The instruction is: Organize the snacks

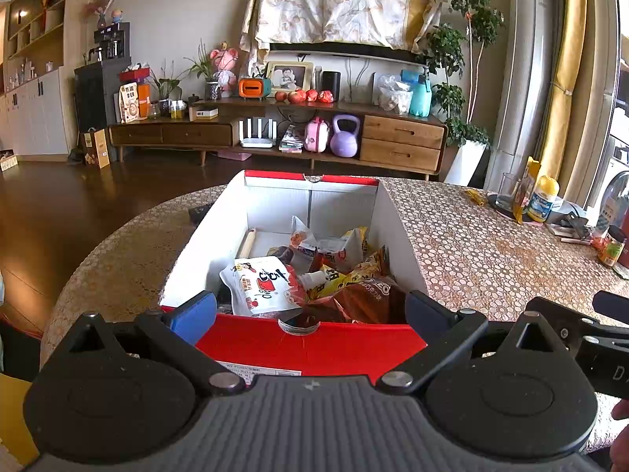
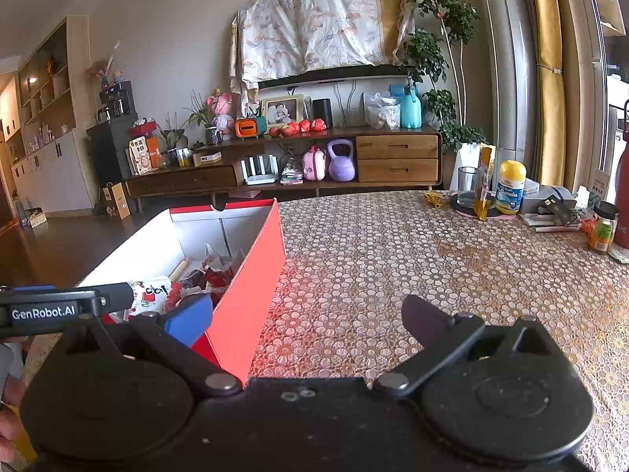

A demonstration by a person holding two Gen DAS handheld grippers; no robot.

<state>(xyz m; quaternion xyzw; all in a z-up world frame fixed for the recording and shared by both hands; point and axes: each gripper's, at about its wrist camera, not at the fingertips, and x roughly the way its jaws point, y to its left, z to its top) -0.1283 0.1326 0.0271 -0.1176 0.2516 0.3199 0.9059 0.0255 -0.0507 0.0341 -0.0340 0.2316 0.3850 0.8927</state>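
A red cardboard box (image 1: 306,348) with a white inside stands on the round table, holding several snack packets: a white and red pouch (image 1: 261,285), a brown bag (image 1: 365,299) and yellow wrappers. My left gripper (image 1: 310,310) is open and empty, its fingers straddling the box's near wall. In the right wrist view the box (image 2: 251,287) is at the left. My right gripper (image 2: 306,314) is open and empty, above the tablecloth just right of the box. The left gripper's body (image 2: 59,308) shows at that view's left edge.
The table has a patterned lace cloth (image 2: 412,255). At its far right stand a glass (image 2: 466,188), a yellow-capped bottle (image 2: 511,187), a jar (image 2: 601,228), a red flask (image 2: 623,196) and small clutter. A wooden TV cabinet (image 1: 275,133) is behind.
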